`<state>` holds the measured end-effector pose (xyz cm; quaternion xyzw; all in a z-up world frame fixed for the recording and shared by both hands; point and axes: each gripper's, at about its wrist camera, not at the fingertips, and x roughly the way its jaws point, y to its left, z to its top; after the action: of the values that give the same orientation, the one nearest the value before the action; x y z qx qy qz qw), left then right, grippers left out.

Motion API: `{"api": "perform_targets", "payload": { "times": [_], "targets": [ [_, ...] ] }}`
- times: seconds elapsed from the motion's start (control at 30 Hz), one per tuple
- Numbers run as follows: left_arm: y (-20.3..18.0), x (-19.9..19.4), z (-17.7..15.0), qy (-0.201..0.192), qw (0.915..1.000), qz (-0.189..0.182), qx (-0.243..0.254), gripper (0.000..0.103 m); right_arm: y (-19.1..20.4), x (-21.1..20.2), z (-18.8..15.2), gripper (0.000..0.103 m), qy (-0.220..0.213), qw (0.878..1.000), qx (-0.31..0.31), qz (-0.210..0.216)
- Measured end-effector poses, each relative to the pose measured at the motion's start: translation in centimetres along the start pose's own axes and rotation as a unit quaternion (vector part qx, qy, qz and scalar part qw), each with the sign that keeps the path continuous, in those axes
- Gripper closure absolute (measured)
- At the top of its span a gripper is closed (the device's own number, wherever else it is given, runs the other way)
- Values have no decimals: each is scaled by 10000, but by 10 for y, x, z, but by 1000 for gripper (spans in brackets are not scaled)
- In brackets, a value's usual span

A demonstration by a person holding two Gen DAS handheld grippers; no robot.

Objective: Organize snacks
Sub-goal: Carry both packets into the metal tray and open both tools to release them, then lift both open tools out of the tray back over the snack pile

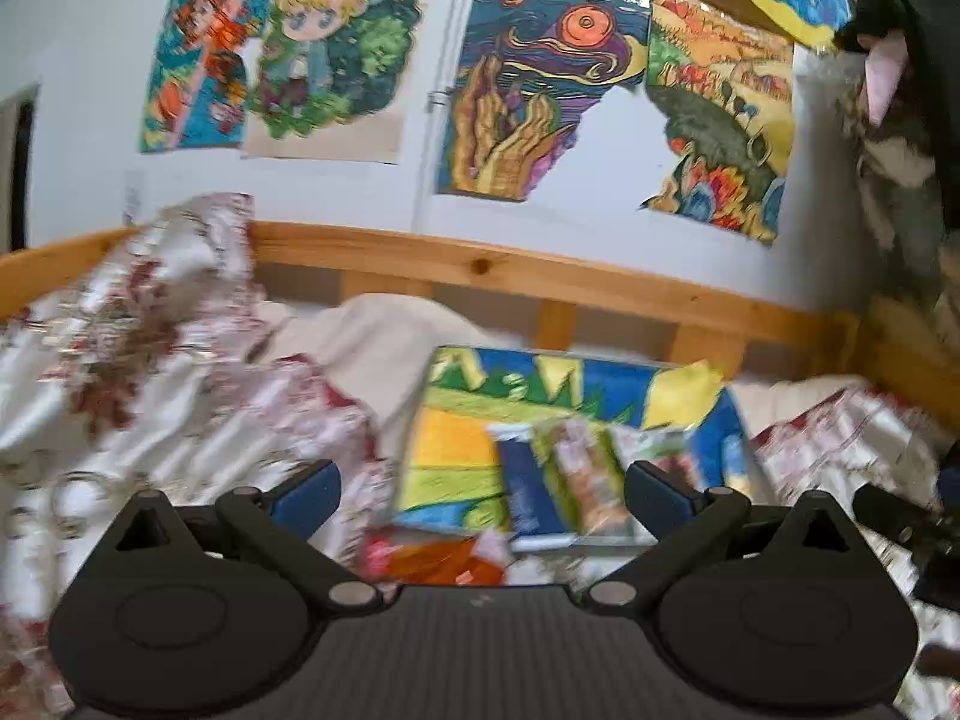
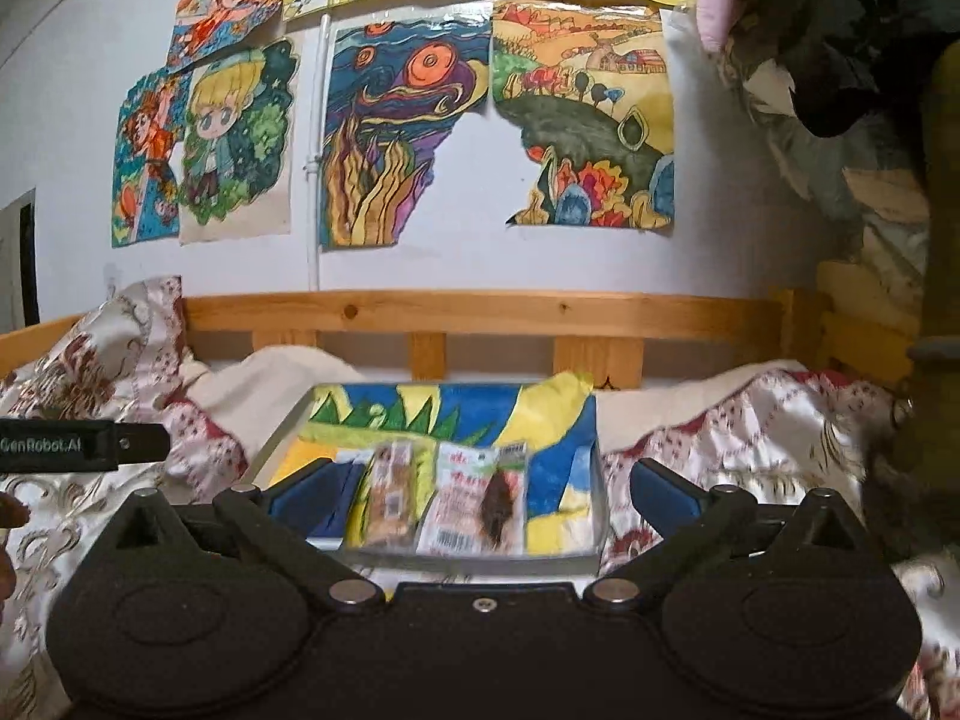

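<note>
We hold the left gripper [image 1: 483, 495] with its fingers spread wide and nothing between them, over the bedspread [image 1: 150, 396] just short of the tray [image 1: 456, 414], where a blue packet [image 1: 531, 489] and a green packet [image 1: 585, 474] lie side by side on the painted lining. A red packet [image 1: 432, 558] lies on the bedspread at the tray's near edge. Our right gripper [image 2: 480, 495] is likewise wide apart and empty, facing the tray [image 2: 591, 480], where a white packet [image 2: 480, 501] lies just right of the green one.

Left gripper [image 1: 483, 492] and right gripper [image 2: 480, 489] hold their jaws wide.
</note>
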<state>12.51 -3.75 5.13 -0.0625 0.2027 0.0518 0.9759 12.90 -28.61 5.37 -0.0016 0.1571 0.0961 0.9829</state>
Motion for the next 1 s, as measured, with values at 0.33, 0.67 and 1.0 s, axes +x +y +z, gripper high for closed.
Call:
{"api": "perform_targets", "payload": {
  "times": [0.33,0.67,1.0],
  "targets": [
    [37,-52,-32,361,9988,312,-96,0,30,-38,-30,1,397,9991,-118,-35],
    [61,-71,-60,444,9968,631,219,0,52,-62,-52,1,753,9970,-191,-60],
    [53,-65,-76,735,9952,364,538,0,70,-64,-67,1,1001,9943,-360,69]
  ]
}}
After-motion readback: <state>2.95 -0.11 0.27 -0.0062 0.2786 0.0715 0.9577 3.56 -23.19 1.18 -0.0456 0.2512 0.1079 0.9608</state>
